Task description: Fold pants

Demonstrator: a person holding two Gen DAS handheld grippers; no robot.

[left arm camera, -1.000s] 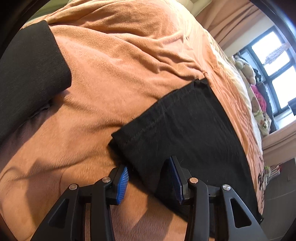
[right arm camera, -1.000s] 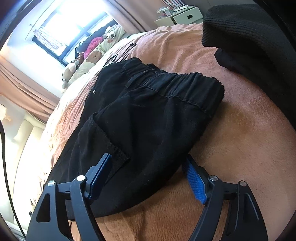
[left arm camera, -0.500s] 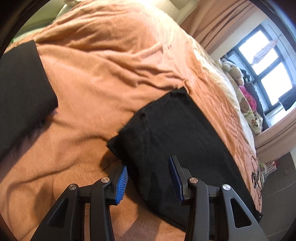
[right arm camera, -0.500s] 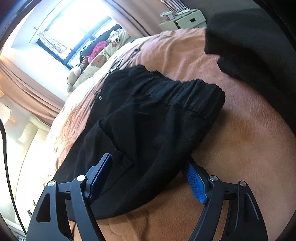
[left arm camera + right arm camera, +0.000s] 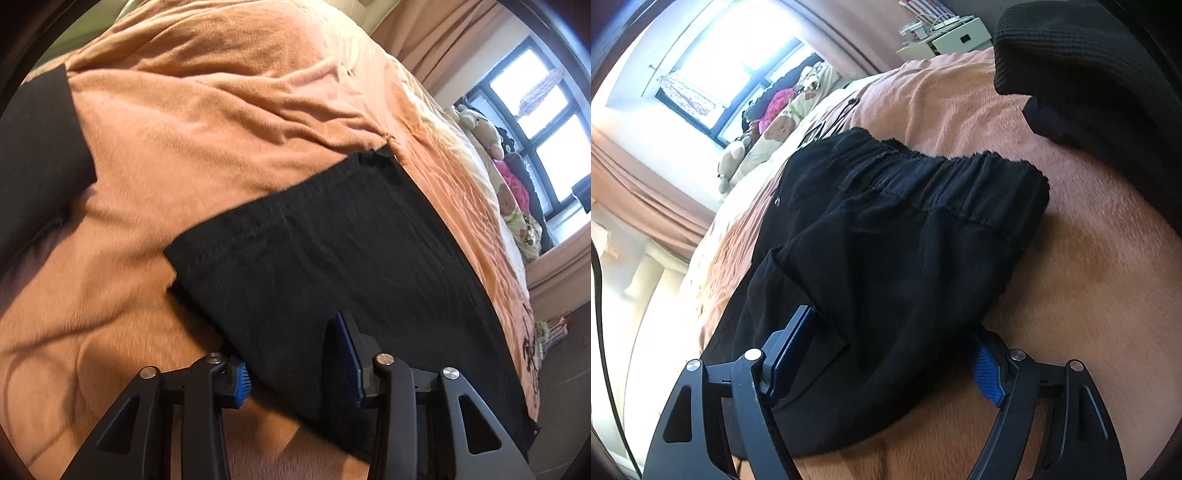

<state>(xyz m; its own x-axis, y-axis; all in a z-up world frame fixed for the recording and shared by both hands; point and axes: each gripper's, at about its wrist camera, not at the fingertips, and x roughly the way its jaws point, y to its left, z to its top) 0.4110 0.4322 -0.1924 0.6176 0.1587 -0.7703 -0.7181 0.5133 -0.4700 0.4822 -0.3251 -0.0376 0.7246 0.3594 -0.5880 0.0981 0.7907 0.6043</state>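
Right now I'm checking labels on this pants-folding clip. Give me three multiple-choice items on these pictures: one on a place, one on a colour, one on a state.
1. Where do the pants lie?
A. on an orange blanket
B. on a wooden floor
C. in a basket

2. What colour are the pads on the gripper fingers?
A. red
B. blue
C. white

3. How does the right gripper stand?
A. shut with nothing in it
B. out of view
C. wide, its fingers either side of the pants' seat end

Key:
1 A: the black pants lie flat on the orange blanket that covers the bed.
2 B: the pads show blue in both wrist views.
3 C: the right gripper straddles the cloth below the waistband, jaws wide.
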